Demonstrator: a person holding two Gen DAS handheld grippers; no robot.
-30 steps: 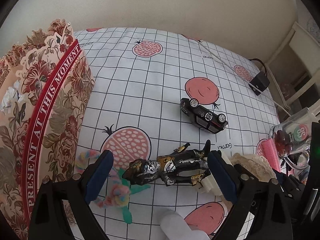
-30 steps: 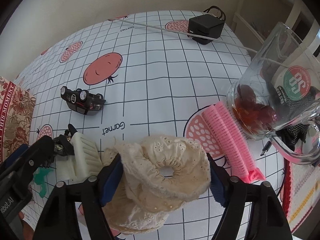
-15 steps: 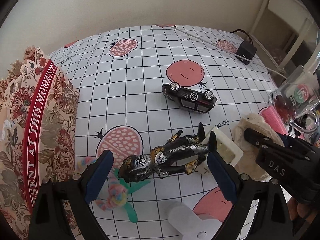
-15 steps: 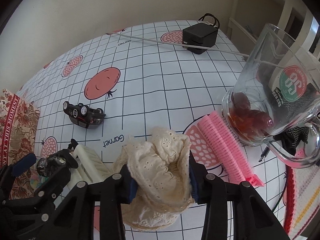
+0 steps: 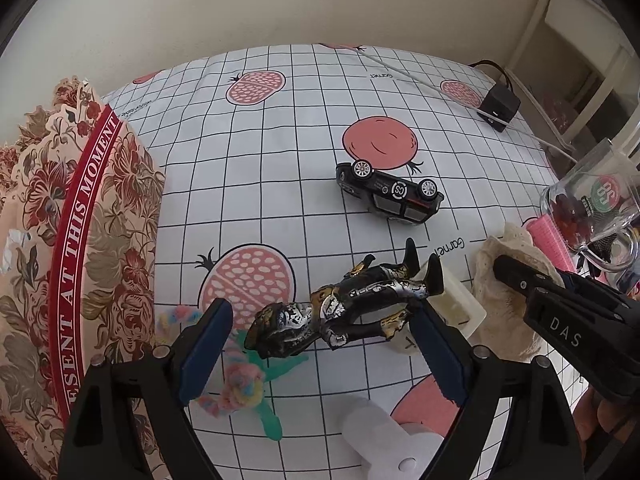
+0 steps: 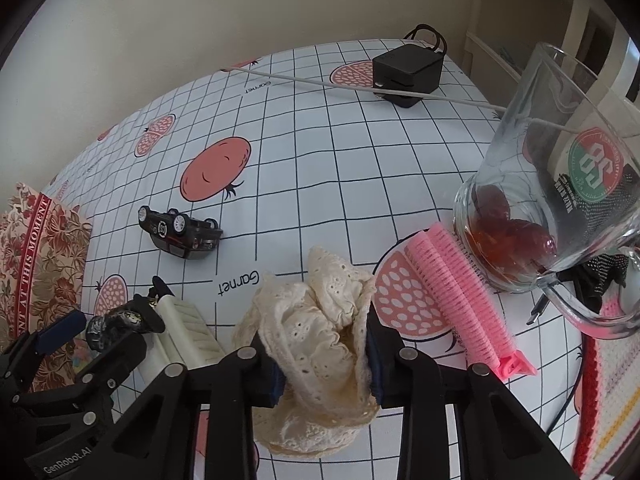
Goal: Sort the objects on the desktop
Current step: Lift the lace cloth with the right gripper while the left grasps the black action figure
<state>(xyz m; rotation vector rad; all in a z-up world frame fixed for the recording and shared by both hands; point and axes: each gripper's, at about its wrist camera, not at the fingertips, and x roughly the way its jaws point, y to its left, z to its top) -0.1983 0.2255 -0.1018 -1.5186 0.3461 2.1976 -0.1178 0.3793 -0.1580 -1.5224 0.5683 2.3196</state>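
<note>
The right gripper (image 6: pixel 326 354) pinches one cream lace scrunchie (image 6: pixel 320 320), bunched between its pads above the gridded tablecloth (image 6: pixel 320 152). The left gripper (image 5: pixel 320 344) is spread wide around one black-and-gold figure (image 5: pixel 344 308) lying on the cloth. Nearby lie one toy car (image 5: pixel 390 194) on its side, one pink hair roller (image 6: pixel 460 300), one glass mug (image 6: pixel 560 208), one white clip (image 6: pixel 184 332) and one pastel fluffy toy (image 5: pixel 236 388).

Home setting: a lived-in room with a cloth-covered bench.
Bench cloth (image 5: pixel 256 152), gridded with fruit prints; toy car (image 5: pixel 390 194); pink hair roller (image 6: pixel 460 300); glass mug (image 6: pixel 560 184); flowered gift box (image 5: pixel 60 240); black charger (image 6: pixel 408 70); plain cream wall (image 5: pixel 280 0).
</note>
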